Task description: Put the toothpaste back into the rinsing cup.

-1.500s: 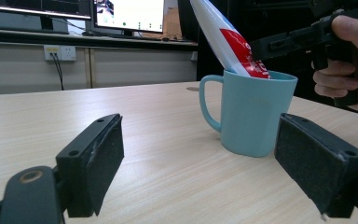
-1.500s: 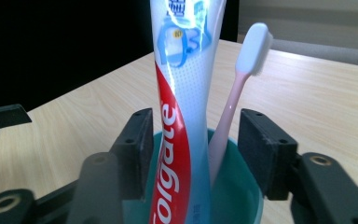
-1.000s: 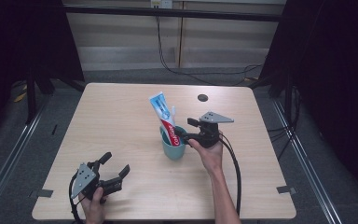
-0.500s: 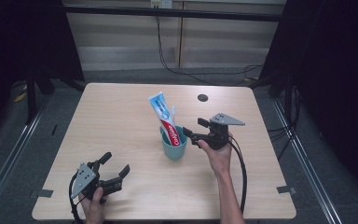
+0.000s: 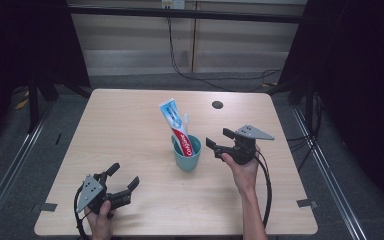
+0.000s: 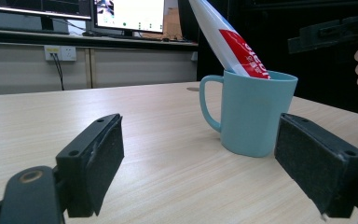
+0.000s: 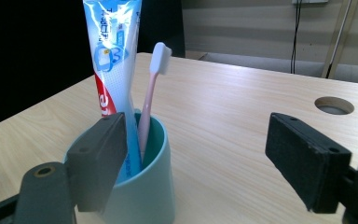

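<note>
A teal mug stands mid-table with a red, white and blue toothpaste tube and a pink toothbrush leaning in it. My right gripper hovers just right of the mug, pointing at it. Its jaws are open, have just been opening, and hold nothing. In the right gripper view the mug, tube and brush sit behind the left jaw of the right gripper. My left gripper rests open near the front left. It faces the mug from a distance.
The light wooden table has a round cable hole behind the mug. Black cables trail from both grippers off the front edge. Dark curtains and floor rails flank the table. Monitors stand far off in the left gripper view.
My right gripper has drawn back to the right, away from the mug, leaving a gap. The left gripper and the mug's contents have not moved.
</note>
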